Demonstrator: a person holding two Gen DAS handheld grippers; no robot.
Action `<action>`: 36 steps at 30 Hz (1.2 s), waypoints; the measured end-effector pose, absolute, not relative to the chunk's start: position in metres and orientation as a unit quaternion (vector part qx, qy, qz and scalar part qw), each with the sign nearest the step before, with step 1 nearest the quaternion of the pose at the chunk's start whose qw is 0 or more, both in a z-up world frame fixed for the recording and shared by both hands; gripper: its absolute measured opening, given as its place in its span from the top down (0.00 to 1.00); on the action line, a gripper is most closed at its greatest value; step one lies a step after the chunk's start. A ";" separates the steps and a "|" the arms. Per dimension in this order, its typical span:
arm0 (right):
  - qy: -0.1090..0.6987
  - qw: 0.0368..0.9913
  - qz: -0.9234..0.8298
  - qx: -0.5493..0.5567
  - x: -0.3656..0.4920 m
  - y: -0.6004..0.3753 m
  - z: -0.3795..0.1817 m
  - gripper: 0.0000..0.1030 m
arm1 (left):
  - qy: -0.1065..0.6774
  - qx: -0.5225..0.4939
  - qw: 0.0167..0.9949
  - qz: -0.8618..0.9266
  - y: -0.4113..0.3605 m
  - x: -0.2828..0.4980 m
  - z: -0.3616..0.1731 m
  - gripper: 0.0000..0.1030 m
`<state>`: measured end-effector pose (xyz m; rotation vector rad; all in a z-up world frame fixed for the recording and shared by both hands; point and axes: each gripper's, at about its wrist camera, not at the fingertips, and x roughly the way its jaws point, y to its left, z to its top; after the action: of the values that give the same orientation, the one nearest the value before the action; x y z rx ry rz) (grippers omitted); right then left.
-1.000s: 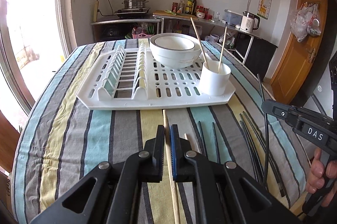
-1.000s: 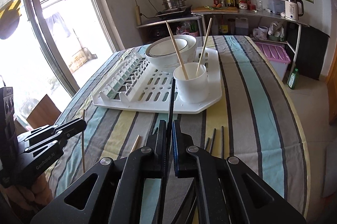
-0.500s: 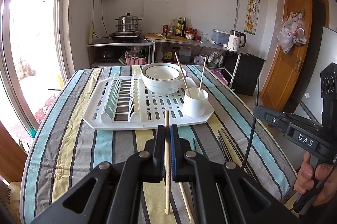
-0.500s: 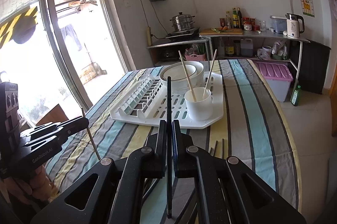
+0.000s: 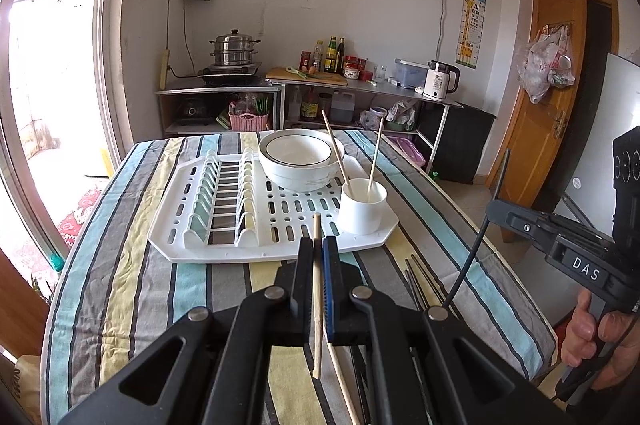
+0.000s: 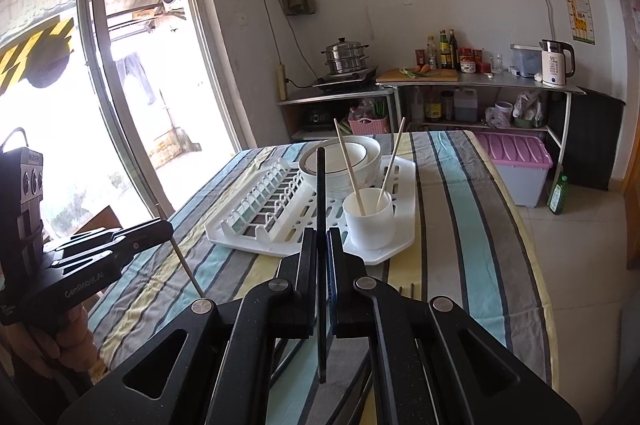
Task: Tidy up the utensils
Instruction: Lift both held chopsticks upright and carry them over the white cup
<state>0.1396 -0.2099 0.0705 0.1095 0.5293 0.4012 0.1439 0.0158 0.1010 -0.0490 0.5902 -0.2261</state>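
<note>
My left gripper (image 5: 317, 249) is shut on a wooden chopstick (image 5: 317, 289), held upright above the striped table. My right gripper (image 6: 321, 239) is shut on a black chopstick (image 6: 321, 209), also upright. Each gripper shows in the other's view: the right one (image 5: 496, 211) at the right, the left one (image 6: 166, 225) at the left. A white cup (image 5: 363, 205) with two wooden chopsticks (image 5: 335, 155) stands on the white drying rack (image 5: 224, 249), also seen in the right wrist view (image 6: 370, 213). Loose black chopsticks (image 5: 418, 279) and a wooden one (image 5: 340, 381) lie on the table.
A stack of white bowls (image 5: 300, 157) sits at the back of the rack. The table's right edge (image 5: 520, 289) drops to the tiled floor. A pink-lidded storage box (image 6: 516, 161) and a counter with a kettle (image 6: 554, 63) stand beyond the table.
Both grippers have risen and pulled back from the table, each lifting its chopstick clear of the cloth. The rack and cup now look smaller and farther.
</note>
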 end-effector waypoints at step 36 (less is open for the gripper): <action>0.197 0.963 0.168 0.069 0.268 -0.228 0.140 0.96 | 0.265 -0.072 0.947 -0.167 -0.040 0.316 0.168 0.95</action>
<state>0.2679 -0.2278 0.1402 0.1392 0.3990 0.3396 0.3164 -0.0398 0.1683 -0.1475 0.5387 -0.3391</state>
